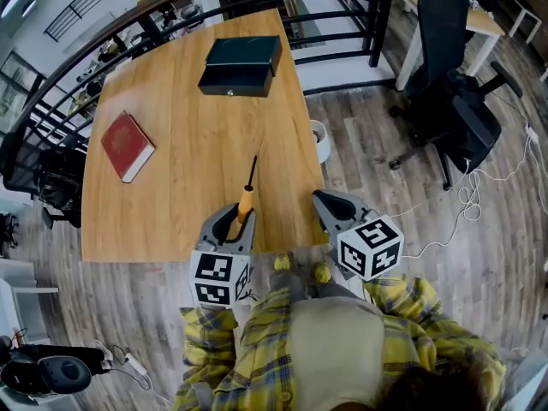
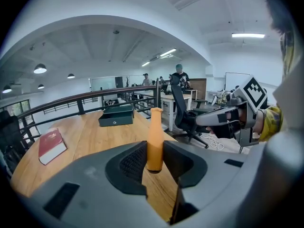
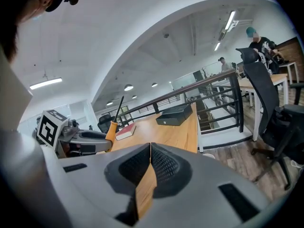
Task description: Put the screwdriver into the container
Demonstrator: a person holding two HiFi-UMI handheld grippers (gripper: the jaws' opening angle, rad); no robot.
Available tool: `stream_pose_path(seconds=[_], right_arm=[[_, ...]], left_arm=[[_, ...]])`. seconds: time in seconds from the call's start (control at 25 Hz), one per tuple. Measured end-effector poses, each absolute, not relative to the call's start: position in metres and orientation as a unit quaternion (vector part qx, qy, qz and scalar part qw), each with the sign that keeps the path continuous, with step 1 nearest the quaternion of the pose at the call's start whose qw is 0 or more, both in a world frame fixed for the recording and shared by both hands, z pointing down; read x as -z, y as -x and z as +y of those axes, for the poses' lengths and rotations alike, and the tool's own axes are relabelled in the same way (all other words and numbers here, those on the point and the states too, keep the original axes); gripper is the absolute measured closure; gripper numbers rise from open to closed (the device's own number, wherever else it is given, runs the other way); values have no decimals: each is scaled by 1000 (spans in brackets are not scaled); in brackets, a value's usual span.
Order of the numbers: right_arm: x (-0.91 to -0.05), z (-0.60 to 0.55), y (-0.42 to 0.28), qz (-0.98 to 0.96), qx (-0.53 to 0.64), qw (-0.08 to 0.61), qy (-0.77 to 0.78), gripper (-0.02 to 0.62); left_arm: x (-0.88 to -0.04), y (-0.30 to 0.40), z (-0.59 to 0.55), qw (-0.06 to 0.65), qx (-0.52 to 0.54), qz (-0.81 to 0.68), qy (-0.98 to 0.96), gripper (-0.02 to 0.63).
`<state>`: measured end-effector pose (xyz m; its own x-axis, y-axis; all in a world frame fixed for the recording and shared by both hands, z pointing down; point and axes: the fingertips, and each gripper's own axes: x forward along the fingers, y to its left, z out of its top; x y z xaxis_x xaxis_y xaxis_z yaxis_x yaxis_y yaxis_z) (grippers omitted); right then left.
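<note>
An orange-handled screwdriver (image 1: 247, 197) with a black shaft is clamped by its handle (image 2: 155, 141) in my left gripper (image 1: 238, 218), over the near edge of the wooden table (image 1: 180, 144). Its shaft points toward the far end of the table. In the right gripper view the screwdriver (image 3: 113, 122) stands up from the left gripper at the left. The container is a dark green box (image 1: 241, 64) at the table's far end, also visible as a box (image 2: 116, 117) and a box (image 3: 175, 115) in the gripper views. My right gripper (image 1: 330, 211) hangs shut and empty past the table's right corner.
A red book (image 1: 128, 146) lies at the table's left side. A black railing (image 1: 103, 41) curves round the far edge. A white bin (image 1: 319, 139) stands on the floor by the right edge, and a black office chair (image 1: 449, 101) with loose cables stands farther right.
</note>
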<state>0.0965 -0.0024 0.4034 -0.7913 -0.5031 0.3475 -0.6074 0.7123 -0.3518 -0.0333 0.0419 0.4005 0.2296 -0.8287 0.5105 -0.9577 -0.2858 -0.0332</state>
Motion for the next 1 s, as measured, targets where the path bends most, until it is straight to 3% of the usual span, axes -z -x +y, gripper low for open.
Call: stream_pose_path(seconds=[1.0], right_arm=[[-397, -93, -24, -904, -208, 144, -344, 529]], left_arm=[[-421, 120, -78, 125, -265, -506, -811, 499]])
